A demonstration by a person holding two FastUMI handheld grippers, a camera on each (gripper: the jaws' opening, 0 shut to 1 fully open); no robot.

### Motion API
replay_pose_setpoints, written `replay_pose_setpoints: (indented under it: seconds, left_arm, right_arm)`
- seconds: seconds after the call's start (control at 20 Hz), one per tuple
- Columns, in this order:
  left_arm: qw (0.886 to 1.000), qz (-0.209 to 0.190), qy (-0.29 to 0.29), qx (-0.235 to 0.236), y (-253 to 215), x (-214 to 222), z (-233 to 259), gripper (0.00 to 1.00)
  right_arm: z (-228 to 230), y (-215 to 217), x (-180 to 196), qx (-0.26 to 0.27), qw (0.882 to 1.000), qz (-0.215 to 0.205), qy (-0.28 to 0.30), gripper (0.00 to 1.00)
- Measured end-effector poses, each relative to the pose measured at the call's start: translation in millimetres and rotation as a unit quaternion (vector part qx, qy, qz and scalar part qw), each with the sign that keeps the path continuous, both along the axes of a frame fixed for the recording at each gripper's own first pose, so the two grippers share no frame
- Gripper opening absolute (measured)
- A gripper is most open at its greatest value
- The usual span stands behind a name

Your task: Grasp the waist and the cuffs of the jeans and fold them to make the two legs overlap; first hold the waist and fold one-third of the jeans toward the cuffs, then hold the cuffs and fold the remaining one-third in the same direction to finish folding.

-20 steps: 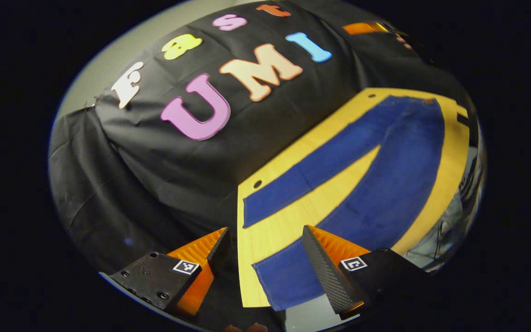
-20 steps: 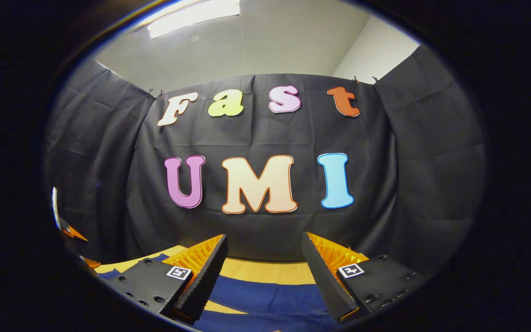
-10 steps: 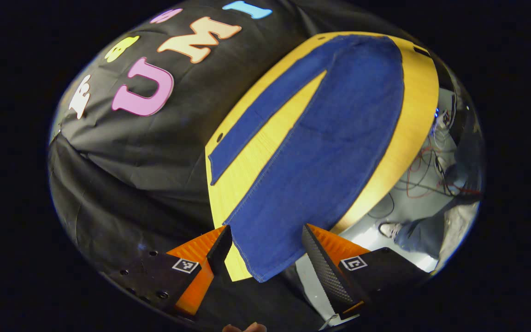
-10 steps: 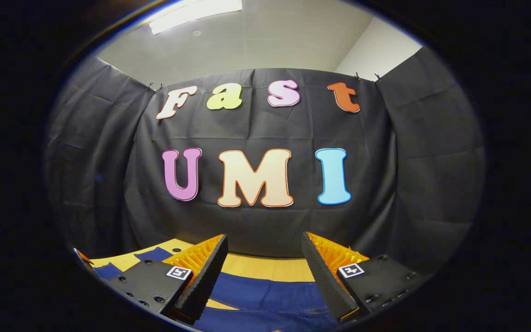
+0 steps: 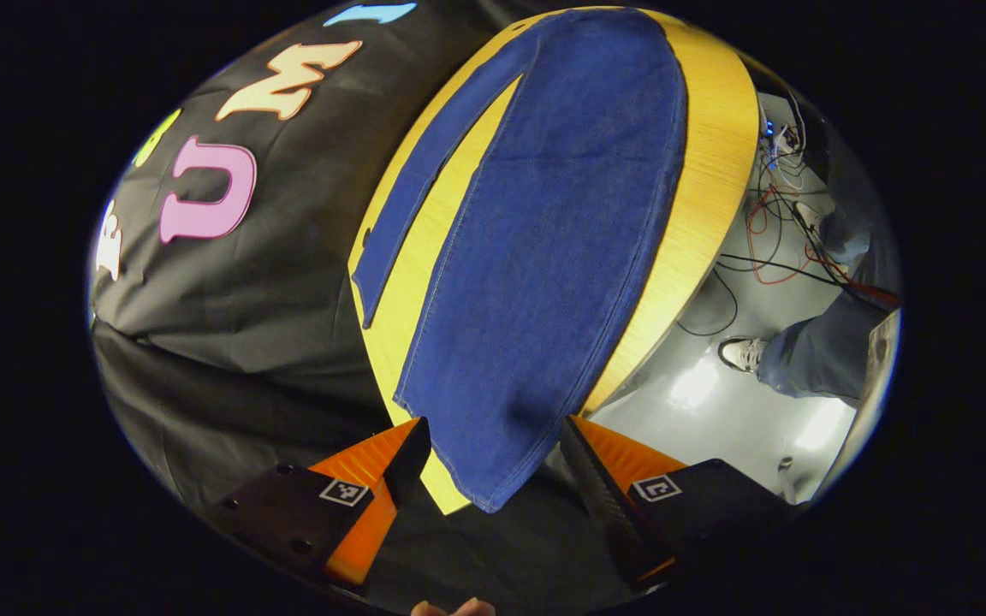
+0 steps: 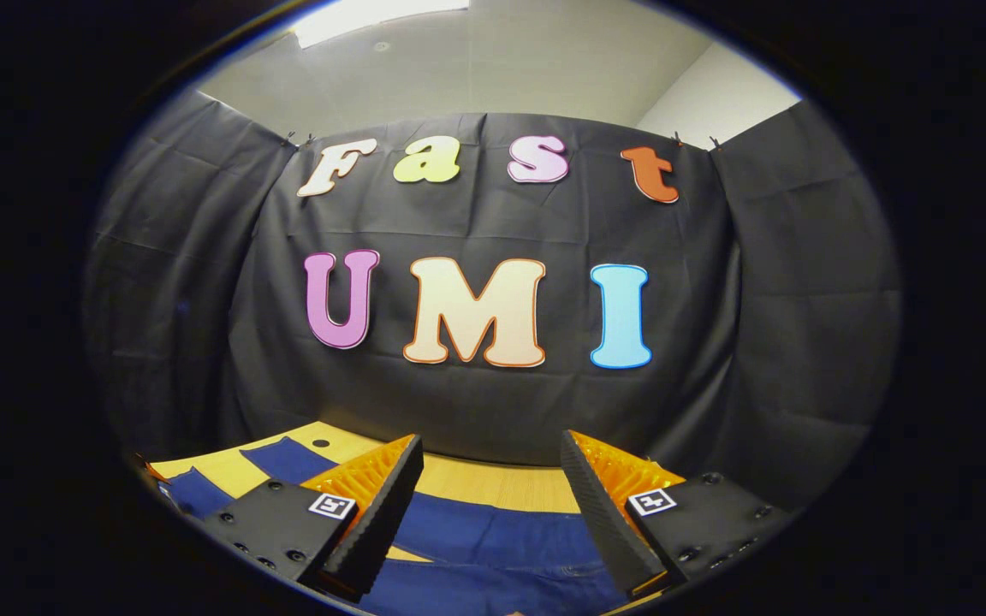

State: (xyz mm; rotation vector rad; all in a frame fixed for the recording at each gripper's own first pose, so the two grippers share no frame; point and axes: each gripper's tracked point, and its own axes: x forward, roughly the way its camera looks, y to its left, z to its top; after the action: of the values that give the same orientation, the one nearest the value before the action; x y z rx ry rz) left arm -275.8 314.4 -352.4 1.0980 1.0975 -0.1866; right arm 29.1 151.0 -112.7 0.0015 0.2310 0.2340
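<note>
Left gripper (image 5: pixel 493 453): jaws wide apart, holding nothing, poised just over the near cuff (image 5: pixel 493 479) of the jeans (image 5: pixel 544 257). The garment lies flat on the wooden table (image 5: pixel 707 188), legs still spread, long axis running straight away from this gripper toward the waist. Right gripper (image 6: pixel 489 500): jaws likewise open and empty, hovering above denim near the waist end. Judged: the left is placed for the cuff. The waistband is cut off at the frame edge; contact cannot be confirmed.
</note>
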Motion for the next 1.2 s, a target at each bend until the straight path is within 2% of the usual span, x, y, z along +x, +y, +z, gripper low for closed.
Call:
replay_pose_setpoints:
  seconds: [0.15, 0.25, 0.3, 0.7, 0.9, 1.0, 1.05, 1.1, 1.2]
  left_arm:
    - [0.999, -0.013, 0.029, 0.011, 1.3, -4.4, -11.5, 0.96]
    - [0.999, -0.021, 0.029, 0.013, -0.8, -1.1, -12.0, 1.00]
    - [0.999, -0.016, 0.031, 0.014, 2.7, -3.3, -11.9, 0.96]
    - [0.999, -0.020, 0.042, 0.023, 7.7, 6.4, -12.7, 0.96]
    - [0.998, -0.032, 0.029, 0.039, 13.7, 22.6, -16.6, 0.95]
    - [0.998, -0.041, 0.027, 0.049, 18.8, 36.6, -22.5, 0.90]
    - [0.998, -0.042, 0.029, 0.045, 20.6, 41.5, -26.3, 0.90]
    - [0.998, -0.036, 0.037, 0.037, 22.6, 39.5, -31.4, 0.83]
    - [0.998, -0.019, 0.054, 0.030, 23.5, 35.4, -47.1, 0.43]
  right_arm:
    - [-0.2, 1.3, -1.4, 0.000, 1.000, 0.000, 0.002, 0.99]
    - [-0.1, -2.1, -2.1, -0.004, 1.000, -0.002, -0.001, 0.99]
    - [-1.9, -3.3, -2.7, -0.006, 1.000, -0.004, 0.000, 0.99]
    - [-13.2, 0.6, -2.0, 0.008, 1.000, -0.005, 0.014, 0.99]
    - [-17.2, 5.9, -2.0, 0.003, 1.000, -0.001, 0.012, 0.98]
    - [-20.6, 7.2, -1.4, 0.005, 1.000, -0.001, 0.017, 0.99]
    - [-21.9, 7.5, -0.8, 0.006, 1.000, -0.002, 0.019, 0.99]
    - [-23.0, 7.6, -0.7, 0.006, 1.000, -0.003, 0.019, 0.99]
    - [-26.3, 5.2, 0.2, -0.003, 1.000, -0.003, 0.020, 1.00]
